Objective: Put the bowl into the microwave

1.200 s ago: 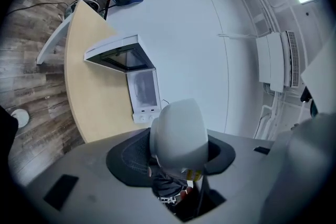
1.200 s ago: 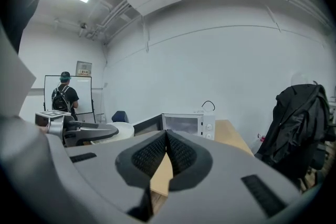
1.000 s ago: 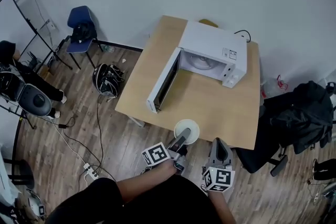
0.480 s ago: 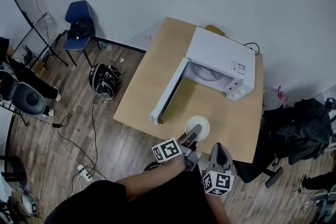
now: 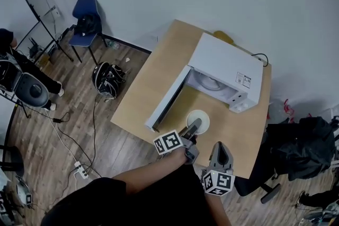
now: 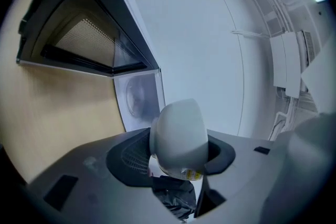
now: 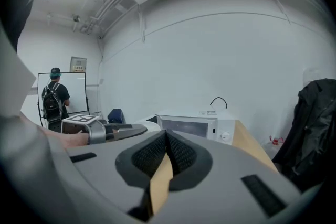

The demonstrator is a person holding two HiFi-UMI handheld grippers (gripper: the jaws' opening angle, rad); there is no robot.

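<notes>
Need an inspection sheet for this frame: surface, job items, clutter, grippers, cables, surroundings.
Surface: wooden table, bare in front of the microwave.
Job's things: bowl, white, held above the table before the microwave; the door is open.
Clutter: yellowish item behind the microwave, cannot identify.
Grippers: left gripper closed on the bowl's rim; right gripper jaws together, empty.
Cables: black cord behind the microwave; power strip with leads on the floor.
Surroundings: blue chair, dark bag on the floor, office chair under dark clothing.
</notes>
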